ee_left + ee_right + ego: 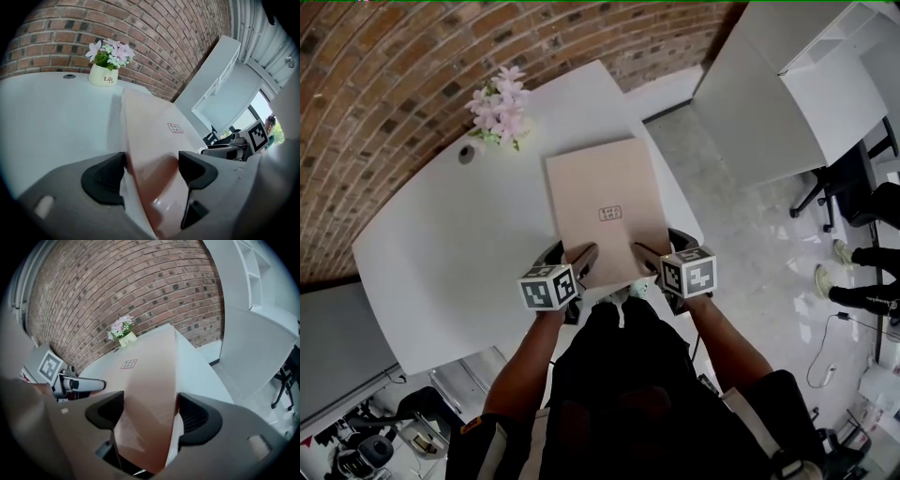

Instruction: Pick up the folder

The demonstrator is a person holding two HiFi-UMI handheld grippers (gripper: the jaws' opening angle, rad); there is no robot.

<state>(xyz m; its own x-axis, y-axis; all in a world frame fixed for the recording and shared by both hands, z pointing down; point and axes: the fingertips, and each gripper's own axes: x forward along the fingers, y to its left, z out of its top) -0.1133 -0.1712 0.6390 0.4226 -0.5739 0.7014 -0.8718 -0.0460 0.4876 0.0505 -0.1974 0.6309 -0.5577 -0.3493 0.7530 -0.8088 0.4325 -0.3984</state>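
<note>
A tan folder (605, 206) with a small printed label lies lengthwise on the white table (459, 244), its near edge at the table's front. My left gripper (572, 258) is at the folder's near left corner and my right gripper (654, 255) at its near right corner. In the left gripper view the folder (154, 136) runs slanted between the jaws of the left gripper (151, 166) and touches both. In the right gripper view the folder (150, 380) likewise fills the gap of the right gripper (151, 408). Each gripper appears shut on the folder.
A small white pot of pink flowers (499, 117) stands behind the folder near the brick wall, with a round cable hole (467, 154) to its left. White cabinets (769, 94) stand to the right. An office chair (834, 187) and another person's legs (872, 272) are at far right.
</note>
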